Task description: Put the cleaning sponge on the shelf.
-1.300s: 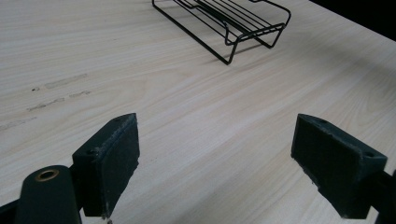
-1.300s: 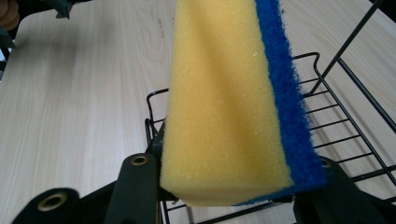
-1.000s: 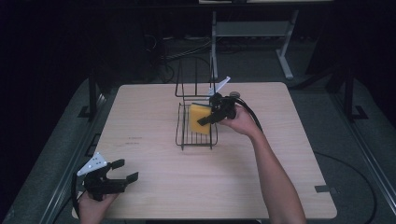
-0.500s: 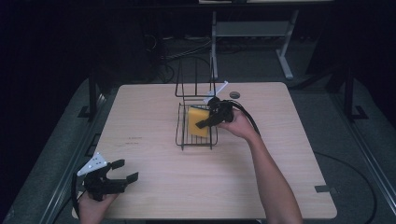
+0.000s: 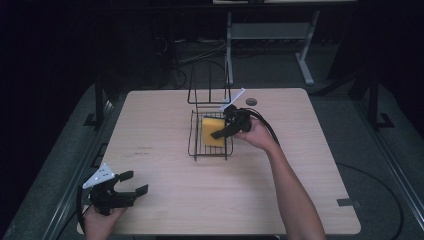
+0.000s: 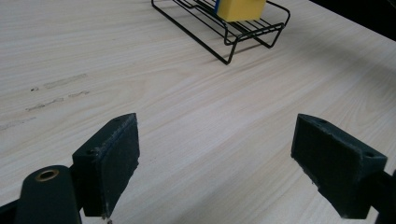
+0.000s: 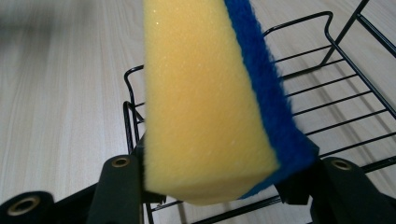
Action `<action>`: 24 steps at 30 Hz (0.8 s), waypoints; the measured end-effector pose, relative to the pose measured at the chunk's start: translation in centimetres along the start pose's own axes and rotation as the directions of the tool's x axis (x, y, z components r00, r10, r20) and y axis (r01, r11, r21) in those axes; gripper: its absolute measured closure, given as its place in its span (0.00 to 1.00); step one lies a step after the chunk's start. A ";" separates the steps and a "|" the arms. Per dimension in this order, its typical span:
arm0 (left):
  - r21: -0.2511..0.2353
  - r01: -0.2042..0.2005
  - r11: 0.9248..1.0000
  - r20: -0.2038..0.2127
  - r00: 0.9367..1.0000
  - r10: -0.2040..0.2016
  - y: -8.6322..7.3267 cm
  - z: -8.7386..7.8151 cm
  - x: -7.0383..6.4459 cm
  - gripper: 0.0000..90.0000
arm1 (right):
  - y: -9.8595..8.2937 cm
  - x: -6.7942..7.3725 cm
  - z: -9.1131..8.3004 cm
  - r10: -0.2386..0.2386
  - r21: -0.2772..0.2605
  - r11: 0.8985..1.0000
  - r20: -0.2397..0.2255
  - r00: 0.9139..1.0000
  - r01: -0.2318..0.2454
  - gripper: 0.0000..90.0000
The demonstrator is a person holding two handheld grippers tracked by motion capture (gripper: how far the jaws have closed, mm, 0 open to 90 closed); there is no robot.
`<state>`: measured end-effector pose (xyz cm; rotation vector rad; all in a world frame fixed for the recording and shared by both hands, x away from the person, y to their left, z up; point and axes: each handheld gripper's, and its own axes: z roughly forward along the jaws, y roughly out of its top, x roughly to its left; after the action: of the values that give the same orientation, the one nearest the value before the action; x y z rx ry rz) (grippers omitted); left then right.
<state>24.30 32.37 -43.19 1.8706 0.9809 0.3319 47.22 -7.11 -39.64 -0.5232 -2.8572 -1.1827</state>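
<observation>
A yellow sponge (image 5: 213, 131) with a blue scrub side (image 7: 271, 93) is held over a black wire rack (image 5: 197, 145) in the middle of the wooden table (image 5: 300, 165). My right gripper (image 5: 226, 126) is shut on the sponge, one jaw on the yellow face and one on the blue face (image 7: 210, 107). The rack's wires (image 7: 345, 102) lie just beneath it. My left gripper (image 5: 131, 189) rests open near the table's front left corner, nothing between its pads (image 6: 112, 154). Far ahead of it stand the rack (image 6: 224, 35) and the sponge (image 6: 240, 8).
A tall black wire frame (image 5: 209, 85) rises from the back of the rack. A small dark round hole (image 5: 251, 101) sits in the tabletop behind the right hand. A grey desk leg (image 5: 302, 55) stands beyond the table's far edge.
My right gripper has carried the sponge slightly left and lower toward the rack. The left gripper has stayed still.
</observation>
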 end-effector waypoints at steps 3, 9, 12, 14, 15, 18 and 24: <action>0.000 0.000 1.000 -0.001 1.000 0.000 0.0 0.0 0.0 0.16 | -0.1 0.0 -0.1 0.002 -0.002 1.000 0.000 1.000 -0.002 0.47; -0.001 0.000 1.000 -0.001 1.000 0.000 0.0 0.0 -0.1 0.16 | -0.3 0.0 -0.2 0.017 0.006 1.000 -0.011 1.000 -0.017 0.40; -0.001 -0.001 1.000 0.000 1.000 0.001 0.0 0.1 -0.1 0.16 | -0.3 0.0 -0.3 0.014 0.003 1.000 -0.016 1.000 -0.014 0.38; -0.001 -0.001 1.000 0.000 1.000 0.001 0.0 0.1 -0.1 0.16 | -0.3 0.2 -0.4 0.018 0.002 1.000 -0.015 1.000 -0.018 0.36; -0.001 -0.002 1.000 0.001 1.000 0.002 0.0 0.1 -0.1 0.16 | -0.3 0.2 -0.5 0.016 0.002 1.000 -0.015 1.000 -0.016 0.35; -0.001 -0.002 1.000 0.000 1.000 0.002 0.0 0.1 -0.1 0.16 | -0.3 0.3 -0.7 0.019 0.001 1.000 -0.007 1.000 -0.019 0.31; -0.002 0.000 1.000 0.000 1.000 0.000 0.0 0.1 -0.1 0.16 | -0.6 0.5 -1.3 0.017 0.003 1.000 -0.006 1.000 -0.017 0.28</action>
<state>24.29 32.27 -43.19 1.8684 0.9804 0.3332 46.42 -8.20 -39.07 -0.5413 -2.8429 -1.1760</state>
